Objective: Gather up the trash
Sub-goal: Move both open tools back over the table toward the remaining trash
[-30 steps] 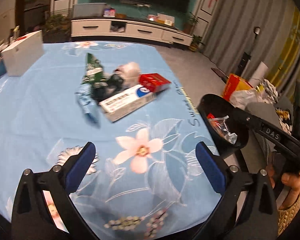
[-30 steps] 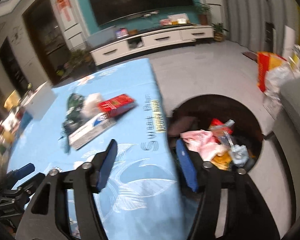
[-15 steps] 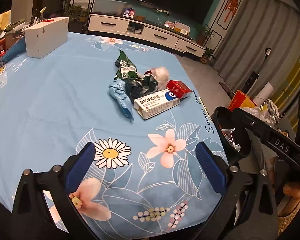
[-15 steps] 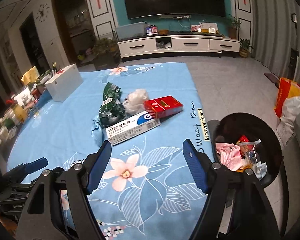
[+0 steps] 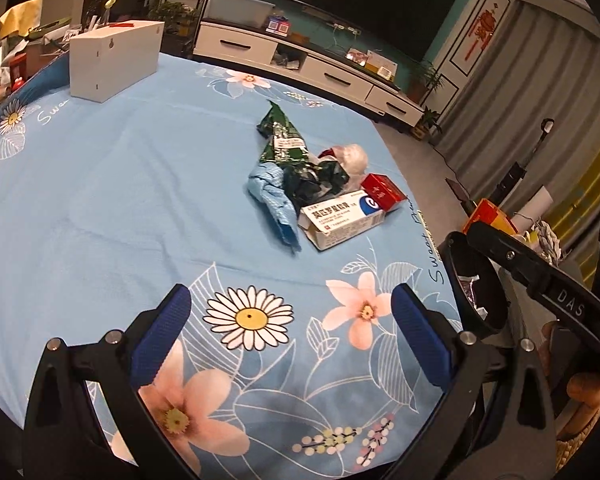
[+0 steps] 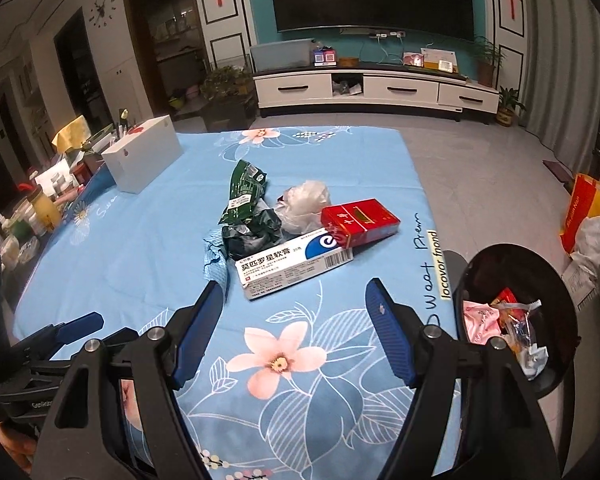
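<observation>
Left claw [image 5: 290,330]: spread, empty
Right claw [image 6: 296,320]: spread, empty
Trash pile [image 6: 284,232]: just ahead on counter [image 6: 140,248]
Bin [image 6: 516,316]: right

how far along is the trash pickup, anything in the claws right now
Partly done. The black bin beside the table already holds wrappers. Nothing is in hand: the left claw and right claw are both open and empty above the tablecloth. Left on the table is one pile: green wrapper, blue cloth, clear plastic wad, red box and white medicine box.
</observation>
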`<action>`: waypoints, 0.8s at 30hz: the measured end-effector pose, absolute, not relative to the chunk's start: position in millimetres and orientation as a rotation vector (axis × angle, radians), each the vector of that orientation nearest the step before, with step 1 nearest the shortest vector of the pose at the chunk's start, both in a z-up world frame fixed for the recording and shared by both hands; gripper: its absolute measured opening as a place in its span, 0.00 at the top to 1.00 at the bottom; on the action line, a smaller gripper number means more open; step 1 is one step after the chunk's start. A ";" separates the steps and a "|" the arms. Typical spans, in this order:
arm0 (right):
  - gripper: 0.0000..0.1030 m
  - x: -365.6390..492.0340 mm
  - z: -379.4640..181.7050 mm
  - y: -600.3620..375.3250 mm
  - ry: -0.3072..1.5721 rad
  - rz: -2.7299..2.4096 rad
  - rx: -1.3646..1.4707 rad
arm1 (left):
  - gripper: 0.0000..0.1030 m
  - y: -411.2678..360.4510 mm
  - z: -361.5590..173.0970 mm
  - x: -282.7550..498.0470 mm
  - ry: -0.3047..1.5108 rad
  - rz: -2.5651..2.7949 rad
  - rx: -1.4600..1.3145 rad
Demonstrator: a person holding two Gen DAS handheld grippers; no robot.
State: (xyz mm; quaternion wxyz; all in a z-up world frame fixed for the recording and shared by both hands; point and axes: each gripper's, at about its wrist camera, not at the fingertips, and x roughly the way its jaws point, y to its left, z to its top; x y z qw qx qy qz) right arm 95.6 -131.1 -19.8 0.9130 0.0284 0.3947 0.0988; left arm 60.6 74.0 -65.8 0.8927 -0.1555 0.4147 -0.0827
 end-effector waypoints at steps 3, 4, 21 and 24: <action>0.29 103.2 -23.5 -127.2 0.823 0.214 0.055 | 0.03 76.9 -70.0 65.6 0.870 -0.163 -0.330; 0.29 105.0 -24.6 -126.7 0.825 0.216 0.054 | 0.03 77.9 -71.3 67.4 0.873 -0.161 -0.332; 0.29 148.9 -50.6 -122.7 0.855 0.250 0.059 | 0.03 107.4 -94.5 100.7 0.840 -0.109 -0.425; 0.29 162.0 -56.6 -121.1 0.857 0.267 0.057 | 0.03 108.3 -98.8 111.0 0.831 -0.151 -0.440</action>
